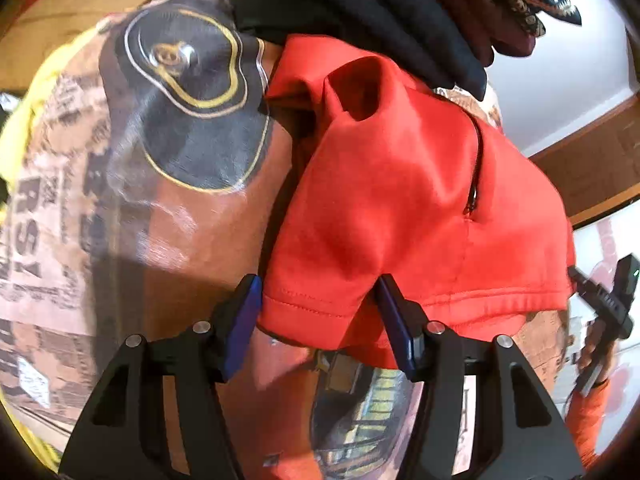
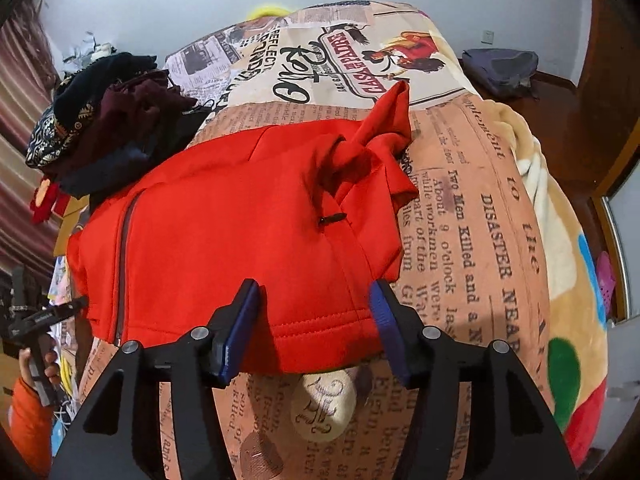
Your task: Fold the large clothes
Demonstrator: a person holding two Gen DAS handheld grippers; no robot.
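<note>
A red zip-up fleece jacket [image 1: 392,200] lies partly folded on a bed covered with a newspaper-print sheet [image 1: 192,248]. My left gripper [image 1: 316,320] is open, its blue pads on either side of the jacket's hem, with cloth between the jaws. In the right wrist view the same jacket [image 2: 240,232] lies with a bunched sleeve [image 2: 372,140] on top. My right gripper [image 2: 314,324] is open too, straddling the hem at the near edge. Each gripper shows at the edge of the other's view, the right one [image 1: 612,300] and the left one [image 2: 36,320].
A pile of dark clothes [image 1: 380,12] lies beside the jacket, also in the right wrist view [image 2: 108,120]. A colourful blanket [image 2: 560,280] hangs over the bed's right side. A dark bag [image 2: 500,68] rests on the far floor.
</note>
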